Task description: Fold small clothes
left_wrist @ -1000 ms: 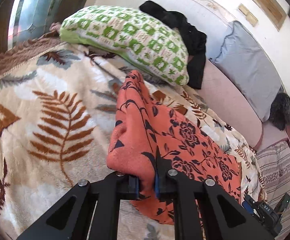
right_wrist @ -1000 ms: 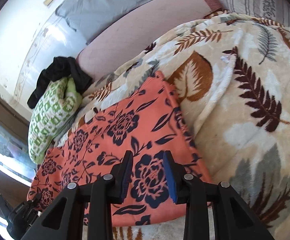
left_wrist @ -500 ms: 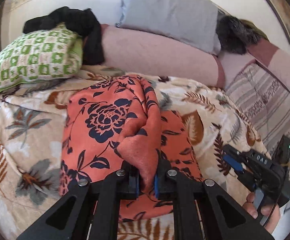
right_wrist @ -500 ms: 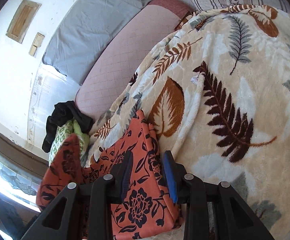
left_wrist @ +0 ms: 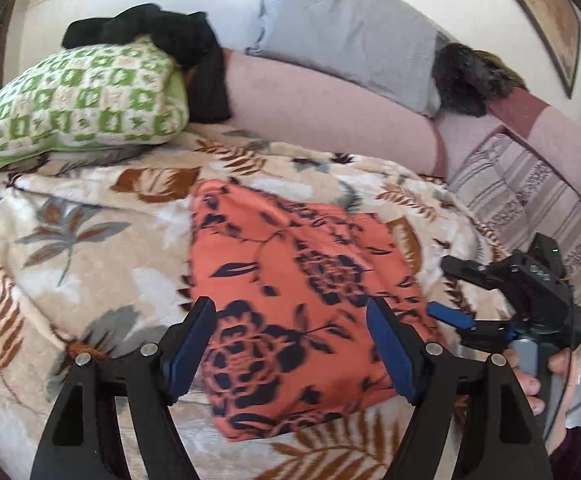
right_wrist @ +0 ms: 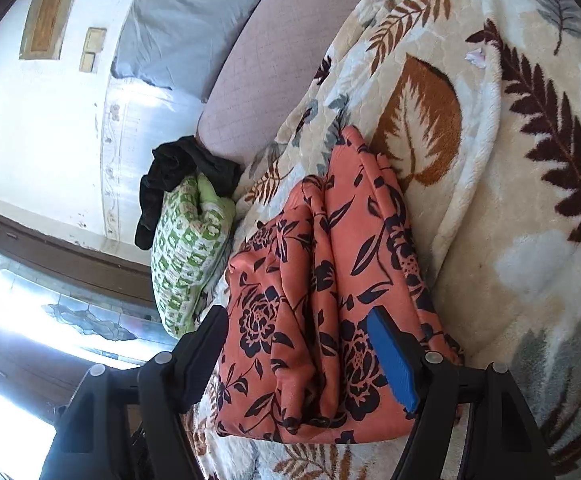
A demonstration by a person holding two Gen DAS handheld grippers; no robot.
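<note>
Black tool (left_wrist: 290,344) arms — blue pads (left_wrist: 390,354), silver screws

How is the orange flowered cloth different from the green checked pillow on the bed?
The orange cloth carries dark flowers; the green pillow has green and white squares. The cloth lies folded and fairly flat in the middle of the blanket; the pillow is plump, at the blanket's far edge, with a black garment draped over it. Both rest on the bed.

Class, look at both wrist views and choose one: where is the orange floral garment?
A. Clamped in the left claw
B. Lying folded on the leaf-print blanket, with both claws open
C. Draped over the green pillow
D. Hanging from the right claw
B: the orange floral garment lies folded on the leaf-print blanket; the left claw and right claw stand open, their pads not pressing on it.
</note>
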